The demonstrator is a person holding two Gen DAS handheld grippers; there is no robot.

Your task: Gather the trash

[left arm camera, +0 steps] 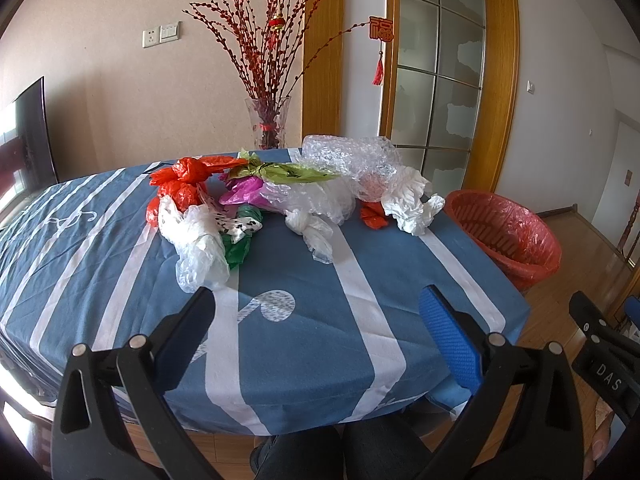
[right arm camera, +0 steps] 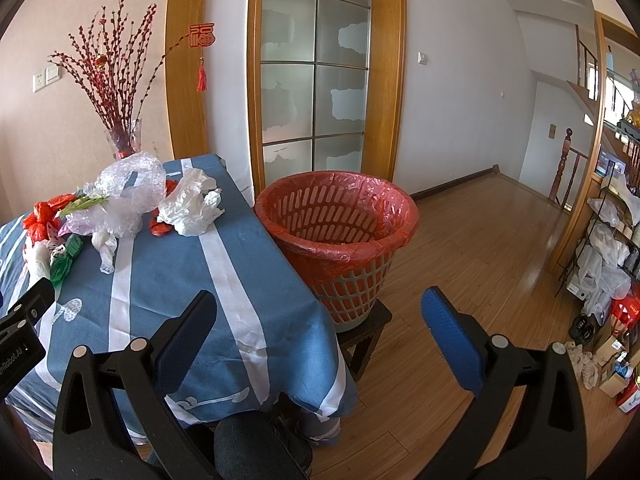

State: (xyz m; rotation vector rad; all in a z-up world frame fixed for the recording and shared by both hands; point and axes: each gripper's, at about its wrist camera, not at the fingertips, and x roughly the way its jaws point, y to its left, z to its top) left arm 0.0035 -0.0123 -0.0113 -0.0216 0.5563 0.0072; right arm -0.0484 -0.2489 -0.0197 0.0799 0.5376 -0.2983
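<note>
Several pieces of crumpled trash lie on the far half of the blue striped tablecloth: red plastic bags, a white bag, a green bag, a purple wrapper, bubble wrap and crumpled white paper, which also shows in the right wrist view. A basket with a red liner stands on a stool at the table's right side. My left gripper is open and empty above the near table. My right gripper is open and empty near the table's corner.
A glass vase of red branches stands behind the table. A wood-framed glass door is beyond the basket. Wooden floor spreads right, with a shelf of bags at the far right.
</note>
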